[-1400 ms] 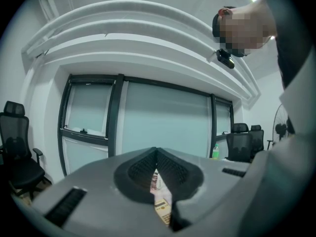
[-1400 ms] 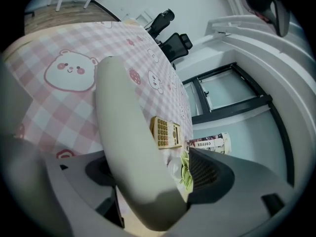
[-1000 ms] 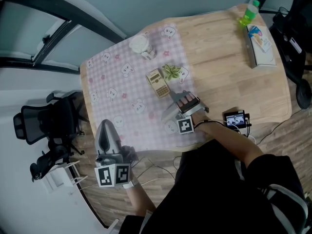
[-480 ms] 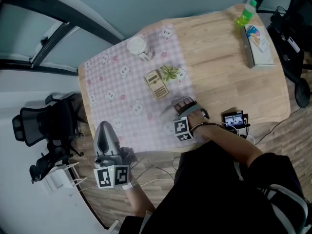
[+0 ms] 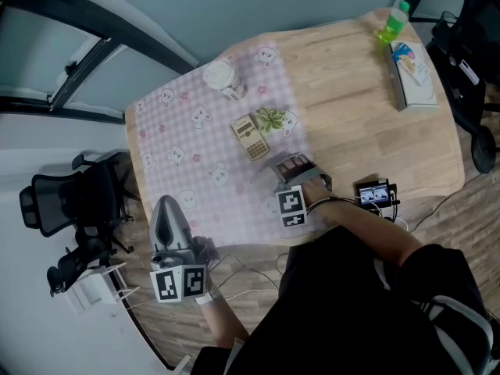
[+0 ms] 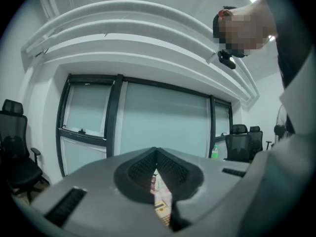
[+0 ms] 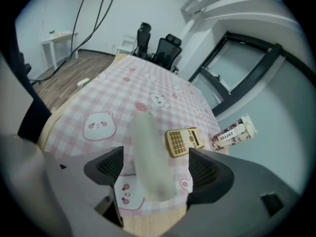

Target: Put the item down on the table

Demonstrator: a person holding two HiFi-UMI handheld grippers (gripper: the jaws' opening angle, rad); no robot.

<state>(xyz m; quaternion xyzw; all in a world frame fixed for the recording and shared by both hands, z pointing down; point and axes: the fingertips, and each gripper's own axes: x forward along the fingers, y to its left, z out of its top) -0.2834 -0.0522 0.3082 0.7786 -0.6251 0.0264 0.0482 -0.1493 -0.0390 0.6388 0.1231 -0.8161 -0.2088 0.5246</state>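
Since jaws are parted, right gripper [image 7: 157,168]: nothing gripped.
Pale item [image 7: 148,152]: seen betw. jaws, long axis pointed far.
Left gripper [image 6: 157,168]: clenched, empty, well left.

Wooden table [image 5: 351,116], pink checked cloth [image 5: 195,155], green bottle [image 5: 394,22], flat box [image 5: 414,73]

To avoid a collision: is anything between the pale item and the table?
Nothing visible. The pale item is between the right hand-held gripper's open jaws, over checked cloth; the calculator lies aside.
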